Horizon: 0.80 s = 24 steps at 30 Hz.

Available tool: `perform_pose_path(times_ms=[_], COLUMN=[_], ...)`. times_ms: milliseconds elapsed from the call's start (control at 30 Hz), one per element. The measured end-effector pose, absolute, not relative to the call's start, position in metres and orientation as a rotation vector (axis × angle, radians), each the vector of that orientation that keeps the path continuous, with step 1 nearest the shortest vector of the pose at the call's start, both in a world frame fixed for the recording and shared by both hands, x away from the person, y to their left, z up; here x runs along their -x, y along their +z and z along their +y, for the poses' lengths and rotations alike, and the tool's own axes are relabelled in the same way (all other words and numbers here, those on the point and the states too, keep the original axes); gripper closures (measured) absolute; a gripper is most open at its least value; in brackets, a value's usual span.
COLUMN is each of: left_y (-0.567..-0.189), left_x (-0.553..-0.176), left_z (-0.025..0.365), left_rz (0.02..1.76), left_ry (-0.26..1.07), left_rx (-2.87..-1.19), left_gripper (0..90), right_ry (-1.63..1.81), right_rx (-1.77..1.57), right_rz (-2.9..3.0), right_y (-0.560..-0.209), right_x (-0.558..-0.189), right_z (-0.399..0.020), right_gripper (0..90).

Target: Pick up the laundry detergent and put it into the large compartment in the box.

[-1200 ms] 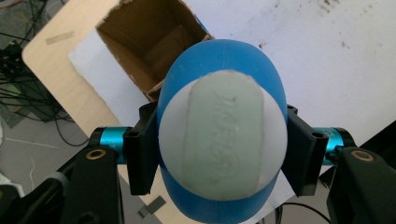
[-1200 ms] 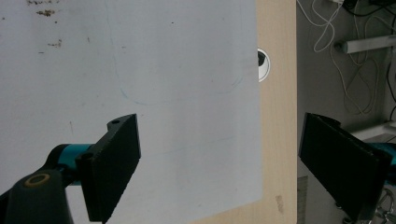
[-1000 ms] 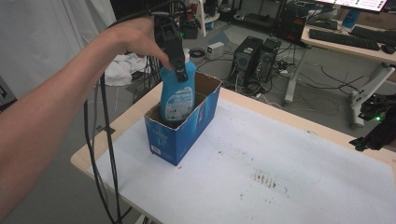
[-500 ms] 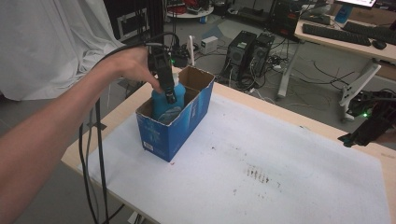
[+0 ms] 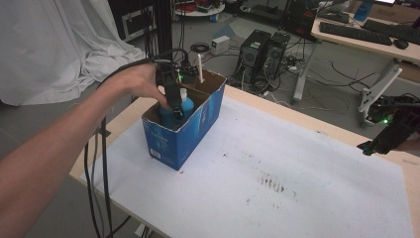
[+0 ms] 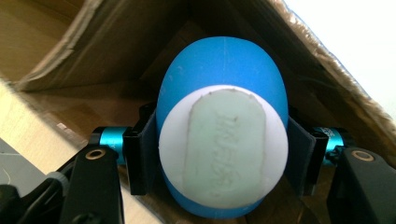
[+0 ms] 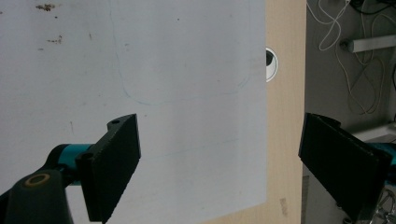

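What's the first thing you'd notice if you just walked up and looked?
The blue bottle with its white cap, squeezed by the left gripper and sitting down inside the blue cardboard box at the table's left. Far right, the right gripper hangs open over the white sheet.

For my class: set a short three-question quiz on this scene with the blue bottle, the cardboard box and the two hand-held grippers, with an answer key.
1. True or false: the left gripper is shut on the blue bottle.
2. Where is the bottle? A) lying on the white table cover B) inside the blue cardboard box C) on the floor
3. Fill in: the right gripper has its jaws ____ with nothing between them, above the white table cover.

Key: 1 true; 2 B; 3 open.
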<state>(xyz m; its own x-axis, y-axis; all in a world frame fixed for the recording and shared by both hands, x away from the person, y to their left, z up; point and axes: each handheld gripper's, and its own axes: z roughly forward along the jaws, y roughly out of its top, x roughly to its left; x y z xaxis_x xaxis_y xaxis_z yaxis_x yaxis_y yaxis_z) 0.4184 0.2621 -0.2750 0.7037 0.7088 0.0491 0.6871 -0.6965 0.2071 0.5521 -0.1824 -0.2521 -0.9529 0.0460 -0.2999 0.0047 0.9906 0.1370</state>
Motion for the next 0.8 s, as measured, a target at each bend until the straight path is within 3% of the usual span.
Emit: perform_pose_path(times_ms=[800], left_y=[-0.2772], left_x=[-0.412], left_z=[0.2576], left_rz=[1.099], left_ry=[0.215], left_rx=[-2.75], left_gripper=[35.8], right_ry=[0.199], right_rx=[-0.042], right_rz=[2.831], right_y=[-0.2529], right_x=[-0.5511], right_z=[-0.1837], right_gripper=[12.0])
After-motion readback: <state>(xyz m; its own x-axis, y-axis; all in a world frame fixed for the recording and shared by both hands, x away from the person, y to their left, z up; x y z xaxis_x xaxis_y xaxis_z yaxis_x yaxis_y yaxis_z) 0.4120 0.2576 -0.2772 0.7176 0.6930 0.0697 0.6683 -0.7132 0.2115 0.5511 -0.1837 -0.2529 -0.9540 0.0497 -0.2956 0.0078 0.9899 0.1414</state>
